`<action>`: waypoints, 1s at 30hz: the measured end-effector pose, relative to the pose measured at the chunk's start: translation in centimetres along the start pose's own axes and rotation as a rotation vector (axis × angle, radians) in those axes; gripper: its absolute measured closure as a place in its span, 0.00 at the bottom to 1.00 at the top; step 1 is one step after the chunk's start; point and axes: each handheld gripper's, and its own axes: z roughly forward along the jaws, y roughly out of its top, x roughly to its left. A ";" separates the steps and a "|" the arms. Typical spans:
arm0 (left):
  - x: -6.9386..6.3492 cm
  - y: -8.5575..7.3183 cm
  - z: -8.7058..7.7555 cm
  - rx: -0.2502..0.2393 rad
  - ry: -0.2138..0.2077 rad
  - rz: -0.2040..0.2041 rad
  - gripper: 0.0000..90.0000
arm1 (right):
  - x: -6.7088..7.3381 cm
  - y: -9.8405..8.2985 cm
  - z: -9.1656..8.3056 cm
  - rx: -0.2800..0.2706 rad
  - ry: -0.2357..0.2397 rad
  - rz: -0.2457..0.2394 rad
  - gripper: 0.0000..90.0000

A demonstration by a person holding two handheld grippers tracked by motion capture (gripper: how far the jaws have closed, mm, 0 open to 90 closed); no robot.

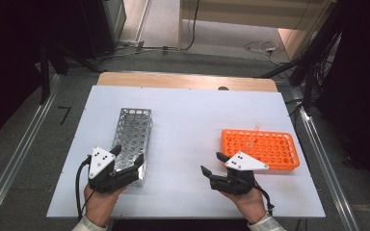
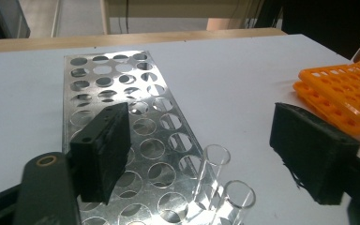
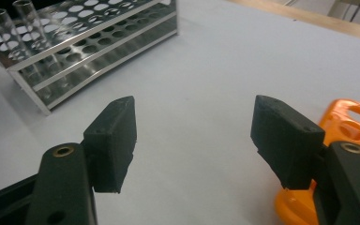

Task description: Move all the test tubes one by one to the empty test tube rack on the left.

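Left gripper: we've got it parked over the near end of the metal rack, fingers spread wide, nothing pinched between them.
Glass tubes: two of them stand upright in holes at the rack's near corner, right between our left fingers but not touched by either pad.
Right gripper: fingers also wide and empty, hovering over bare white surface just beside the orange rack.
Remaining tube: one clear tube leans tilted out of the orange rack's far side, so that's likely our next pickup.
Risk 1: pulling the left gripper away carelessly could clip the two seated tubes, since they stand between the pads; a sideways drag would tip them or shift the metal rack.
Risk 2: the orange rack looks light; a crooked grab on the tilted tube could lift or slide the whole rack along.
Risk 3: clear glass is slick, so pinching it near the rim might let it slip and drop on the surface.
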 end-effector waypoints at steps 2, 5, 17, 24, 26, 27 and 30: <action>0.1 0.0 0.0 -0.011 0.002 -0.014 0.19 | -0.5 0.0 -0.5 -0.011 -0.011 0.015 0.34; 0.2 0.1 -0.2 -0.028 0.000 -0.025 0.16 | -1.2 -0.1 -1.1 -0.025 -0.031 0.027 0.34; 0.3 0.2 -0.5 -0.044 0.017 -0.031 0.16 | -3.6 -1.1 -4.8 -0.094 -0.146 0.067 0.36; 0.3 0.2 -0.4 -0.041 0.017 -0.033 0.16 | -5.0 -2.0 -5.6 -0.113 -0.237 0.082 0.38; 0.3 0.2 -0.4 -0.039 0.018 -0.032 0.16 | -5.6 -2.5 -5.1 -0.104 -0.266 0.099 0.39; 0.3 0.2 -0.4 -0.037 0.018 -0.032 0.16 | -5.9 -2.8 -4.7 -0.095 -0.278 0.113 0.40; 0.3 0.2 -0.4 -0.035 0.018 -0.031 0.16 | -6.7 -3.4 -3.7 -0.074 -0.295 0.148 0.43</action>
